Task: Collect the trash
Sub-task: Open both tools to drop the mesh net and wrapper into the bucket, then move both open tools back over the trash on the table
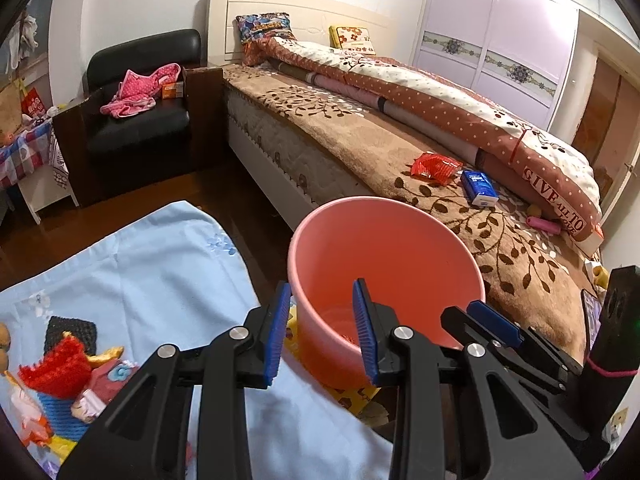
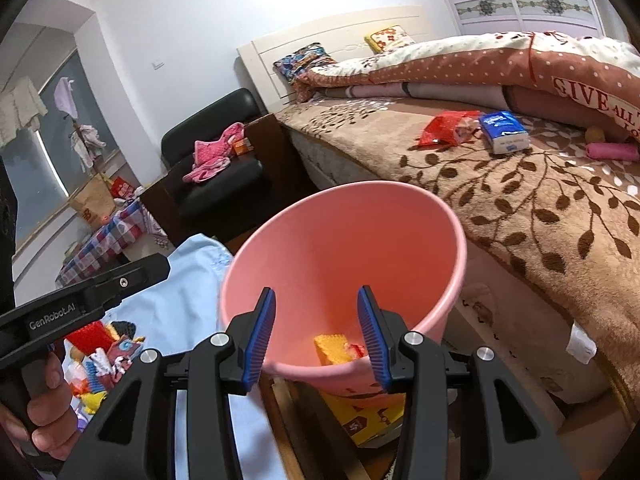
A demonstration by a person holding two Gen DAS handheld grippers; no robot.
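At the far left of the right wrist view, the hand holding the other tool is cut off by the frame edge, and "GenRobot.AI" is read on that tool's body. The bottom of the pink bin is largely hidden in the left wrist view; in the right wrist view a yellow scrap and something red beside it, hard to make out, are seen inside. The left hand-held gripper is held partly open and empty, its right finger over the bin's near rim. The right hand-held gripper is likewise partly open with nothing gripped, over the bin's mouth. Well beyond both, on the bed, a red wrapper lies just beside a blue tissue pack; its print is too small to read. "GIVE ALL TO" is read on the quilt.
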